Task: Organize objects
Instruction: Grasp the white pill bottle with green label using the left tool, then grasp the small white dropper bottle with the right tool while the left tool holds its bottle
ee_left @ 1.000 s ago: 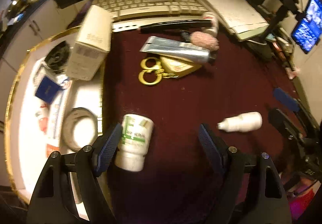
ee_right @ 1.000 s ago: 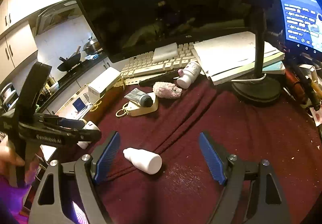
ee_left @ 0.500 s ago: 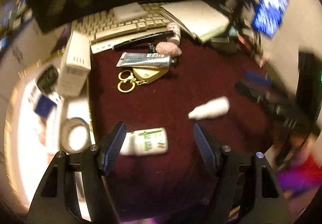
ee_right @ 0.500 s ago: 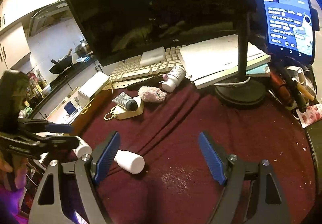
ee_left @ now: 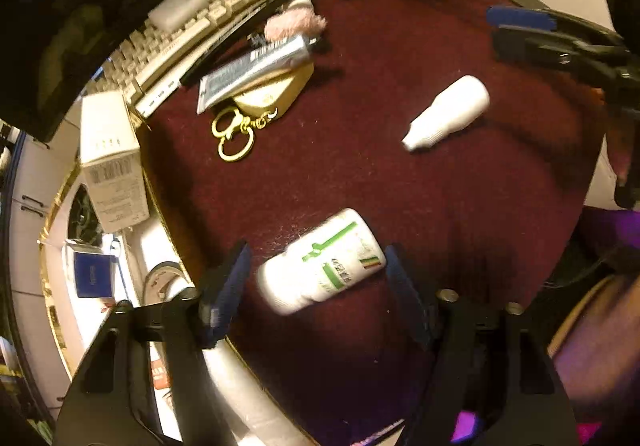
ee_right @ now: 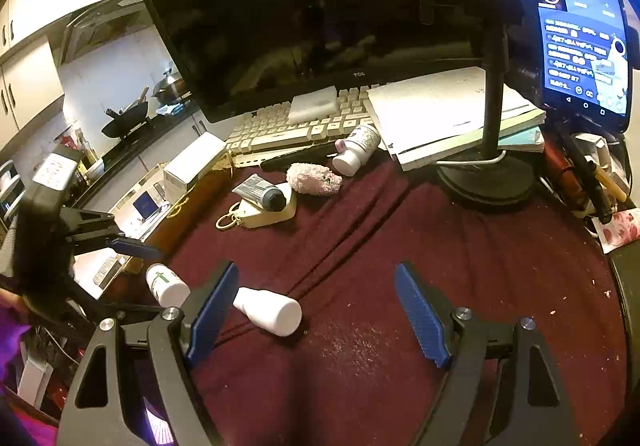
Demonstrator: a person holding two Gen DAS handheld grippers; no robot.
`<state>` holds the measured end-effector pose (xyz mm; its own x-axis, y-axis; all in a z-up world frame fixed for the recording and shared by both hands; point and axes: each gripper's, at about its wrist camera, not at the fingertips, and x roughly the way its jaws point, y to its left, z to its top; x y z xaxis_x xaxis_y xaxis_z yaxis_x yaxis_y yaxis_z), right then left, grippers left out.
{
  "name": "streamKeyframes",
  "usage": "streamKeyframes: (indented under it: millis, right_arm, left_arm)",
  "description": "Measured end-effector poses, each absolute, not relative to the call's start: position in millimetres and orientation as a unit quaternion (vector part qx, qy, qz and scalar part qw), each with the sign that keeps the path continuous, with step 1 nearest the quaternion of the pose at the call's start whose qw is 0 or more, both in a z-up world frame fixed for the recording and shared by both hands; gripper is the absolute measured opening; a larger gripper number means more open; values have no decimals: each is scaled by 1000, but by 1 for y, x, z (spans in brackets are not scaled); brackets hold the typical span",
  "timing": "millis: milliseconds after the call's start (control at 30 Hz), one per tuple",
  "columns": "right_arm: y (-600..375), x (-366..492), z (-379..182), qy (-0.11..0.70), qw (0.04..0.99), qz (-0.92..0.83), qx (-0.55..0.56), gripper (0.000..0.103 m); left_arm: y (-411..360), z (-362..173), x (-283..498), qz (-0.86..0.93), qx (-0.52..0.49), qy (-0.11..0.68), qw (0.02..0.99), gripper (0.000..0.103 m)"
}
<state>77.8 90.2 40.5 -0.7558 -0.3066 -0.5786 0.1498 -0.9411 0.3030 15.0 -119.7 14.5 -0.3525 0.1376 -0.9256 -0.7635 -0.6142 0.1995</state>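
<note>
A white pill bottle with a green label (ee_left: 320, 262) lies on its side on the maroon cloth (ee_left: 360, 173), between the open jaws of my left gripper (ee_left: 316, 286). It also shows in the right wrist view (ee_right: 166, 284). A plain white bottle (ee_left: 448, 111) lies on its side further right; in the right wrist view the plain white bottle (ee_right: 270, 310) lies just inside the left finger of my open, empty right gripper (ee_right: 316, 310). A silver tube (ee_left: 256, 71) rests on a cream keyholder with gold rings (ee_left: 240, 129).
A gold-rimmed white tray (ee_left: 60, 286) at the left holds a white box (ee_left: 112, 165), a blue card (ee_left: 92, 274) and a tape roll (ee_left: 160, 278). A keyboard (ee_right: 304, 125), monitor (ee_right: 312, 13), papers (ee_right: 448, 109), lamp base (ee_right: 488, 181), pink fluffy item (ee_right: 314, 183) and small bottle (ee_right: 358, 147) stand behind.
My left gripper has swung and tilted so the green-label bottle now lies between its jaws. The right gripper has pulled back and turned slightly; the plain white bottle has not moved on the cloth.
</note>
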Motion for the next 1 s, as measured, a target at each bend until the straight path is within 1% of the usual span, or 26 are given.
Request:
streamKeyframes:
  millis: [67, 133, 233, 267, 333, 400, 433, 500, 567, 667, 700, 733, 767, 800, 833, 867, 900, 933, 967, 1000]
  right_arm:
    - [90, 78, 41, -123, 124, -928, 329, 81]
    - [90, 78, 41, -120, 125, -928, 330, 81]
    - [90, 75, 41, -113, 140, -922, 342, 81]
    - [90, 71, 41, -113, 156, -916, 351, 81]
    - [88, 65, 44, -108, 198, -902, 367, 81]
    - [83, 58, 46, -95, 224, -892, 382, 81]
    - [81, 55, 47, -87, 230, -889, 387, 81]
    - [77, 52, 49, -64, 240, -886, 392, 80]
    - [74, 52, 49, -46, 249, -884, 394, 80]
    - [70, 52, 43, -17, 265, -876, 403, 79]
    - [67, 54, 41, -6, 272, -874, 403, 75]
    - [64, 54, 39, 3, 278, -871, 404, 69]
    - [60, 55, 37, 13, 283, -870, 405, 65]
    - [55, 55, 36, 24, 288, -868, 403, 64]
    - [50, 55, 34, 32, 291, -867, 404, 61]
    - [44, 53, 32, 43, 290, -866, 405, 55]
    - [40, 50, 29, 50, 288, -865, 408, 52]
    - [36, 48, 27, 56, 287, -864, 411, 45]
    - [32, 46, 23, 66, 283, -863, 414, 35]
    - [29, 44, 19, 72, 277, -862, 419, 31]
  left_arm:
    - [-120, 14, 16, 762, -482, 318, 293, 65]
    - [-122, 15, 16, 768, -489, 294, 291, 65]
    - [-126, 17, 12, 773, -522, 193, 304, 65]
    - [-127, 16, 11, 771, -536, 138, 315, 64]
    - [-120, 16, 16, 788, -523, 127, 298, 65]
    - [-117, 11, 17, 782, -541, 63, 305, 64]
    - [-116, 10, 18, 780, -546, 43, 302, 64]
    - [-113, 14, 25, 799, -527, 60, 283, 64]
    - [-110, 17, 35, 810, -512, 97, 269, 64]
    - [-111, 15, 40, 805, -514, 111, 276, 64]
    - [-110, 15, 41, 806, -511, 121, 273, 64]
    - [-110, 13, 40, 807, -510, 126, 271, 64]
    - [-109, 13, 39, 809, -507, 123, 270, 64]
    - [-111, 13, 35, 810, -508, 117, 268, 64]
    - [-112, 12, 33, 812, -508, 109, 266, 64]
    - [-114, 11, 29, 815, -509, 94, 262, 64]
    - [-116, 11, 26, 817, -509, 81, 259, 64]
    - [-119, 11, 25, 818, -510, 71, 256, 64]
    - [-120, 11, 22, 821, -508, 58, 253, 64]
    - [-121, 10, 20, 824, -506, 53, 251, 64]
